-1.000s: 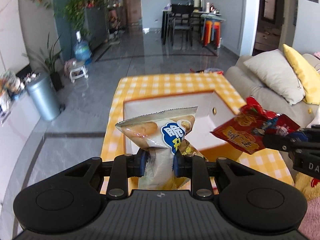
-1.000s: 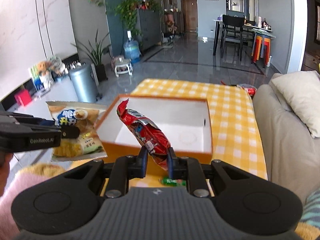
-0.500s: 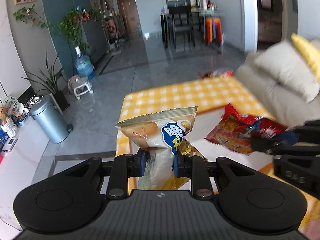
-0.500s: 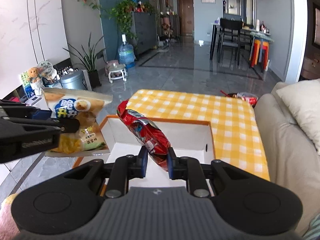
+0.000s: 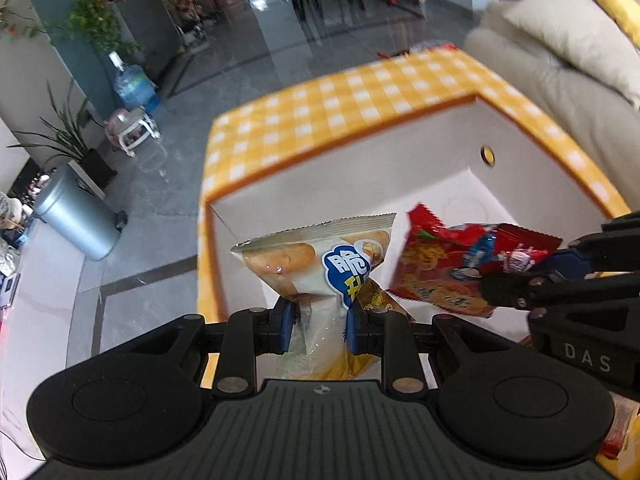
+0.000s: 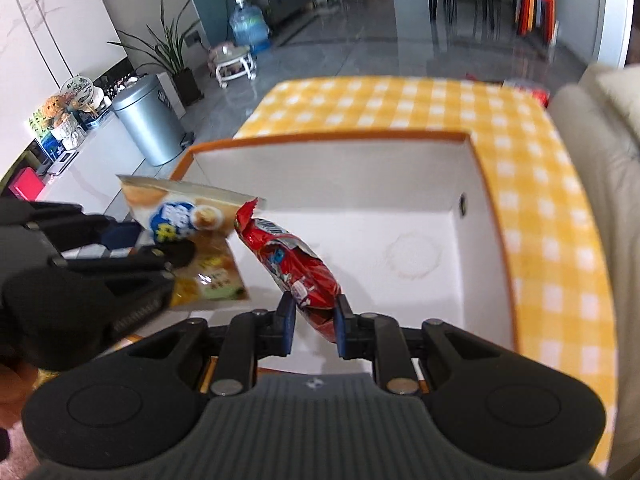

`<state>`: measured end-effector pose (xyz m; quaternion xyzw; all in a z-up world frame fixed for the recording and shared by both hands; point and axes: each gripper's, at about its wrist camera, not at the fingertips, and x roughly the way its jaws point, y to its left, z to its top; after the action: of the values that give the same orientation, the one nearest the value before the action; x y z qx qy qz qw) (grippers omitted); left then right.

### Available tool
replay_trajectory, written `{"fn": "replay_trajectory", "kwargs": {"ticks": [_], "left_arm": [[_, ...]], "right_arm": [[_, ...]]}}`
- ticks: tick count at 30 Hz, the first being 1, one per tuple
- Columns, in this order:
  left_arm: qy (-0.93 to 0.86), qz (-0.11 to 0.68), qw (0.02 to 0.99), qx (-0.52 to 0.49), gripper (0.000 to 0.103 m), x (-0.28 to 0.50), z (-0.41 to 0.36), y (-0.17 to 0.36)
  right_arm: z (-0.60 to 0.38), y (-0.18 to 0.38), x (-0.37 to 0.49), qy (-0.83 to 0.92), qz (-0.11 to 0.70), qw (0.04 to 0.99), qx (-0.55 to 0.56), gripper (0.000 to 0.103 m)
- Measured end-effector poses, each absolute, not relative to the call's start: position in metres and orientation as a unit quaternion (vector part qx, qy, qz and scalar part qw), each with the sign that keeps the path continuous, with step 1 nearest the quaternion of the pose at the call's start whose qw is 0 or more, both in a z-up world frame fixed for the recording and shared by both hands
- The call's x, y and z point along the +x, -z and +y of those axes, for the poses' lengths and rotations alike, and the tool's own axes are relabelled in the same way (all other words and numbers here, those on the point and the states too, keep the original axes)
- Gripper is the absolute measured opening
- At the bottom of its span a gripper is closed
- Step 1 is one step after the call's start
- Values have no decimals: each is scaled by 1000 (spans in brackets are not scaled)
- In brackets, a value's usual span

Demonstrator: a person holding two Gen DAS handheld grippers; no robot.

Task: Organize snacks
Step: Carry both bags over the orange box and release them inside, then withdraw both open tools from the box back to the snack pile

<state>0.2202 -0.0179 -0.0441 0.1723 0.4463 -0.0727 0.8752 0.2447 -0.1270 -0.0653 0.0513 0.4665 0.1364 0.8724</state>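
Your left gripper (image 5: 318,326) is clenched on the lower part of the pale snack bag (image 5: 320,256), and your right gripper (image 6: 312,326) grasps the red snack packet (image 6: 294,262) by one end. You hold both above the white interior of the orange-rimmed box (image 6: 480,160) on the checked desk (image 6: 400,104), evidently so they can drop inside once released.

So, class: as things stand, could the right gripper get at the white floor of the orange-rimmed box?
Probably yes: the right gripper, shut on a red snack packet, hangs over the open box, and the bare floor lies unobstructed.
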Motion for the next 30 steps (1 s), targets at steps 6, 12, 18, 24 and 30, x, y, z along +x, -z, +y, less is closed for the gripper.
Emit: {"fn": "replay_trajectory", "kwargs": {"ticks": [6, 12, 18, 24, 30], "left_arm": [[77, 480, 853, 191, 28, 227, -23, 66], [73, 499, 840, 200, 28, 233, -23, 78], [62, 512, 832, 201, 29, 234, -21, 85], [51, 521, 827, 202, 33, 238, -19, 87], [45, 507, 833, 218, 41, 233, -19, 83]], "right_arm": [[-133, 86, 256, -140, 505, 847, 89, 16], [-130, 101, 262, -136, 522, 837, 89, 16], [-125, 108, 269, -118, 533, 835, 68, 18], [-120, 117, 278, -108, 548, 828, 41, 19], [-112, 113, 282, -106, 547, 830, 22, 23]]}}
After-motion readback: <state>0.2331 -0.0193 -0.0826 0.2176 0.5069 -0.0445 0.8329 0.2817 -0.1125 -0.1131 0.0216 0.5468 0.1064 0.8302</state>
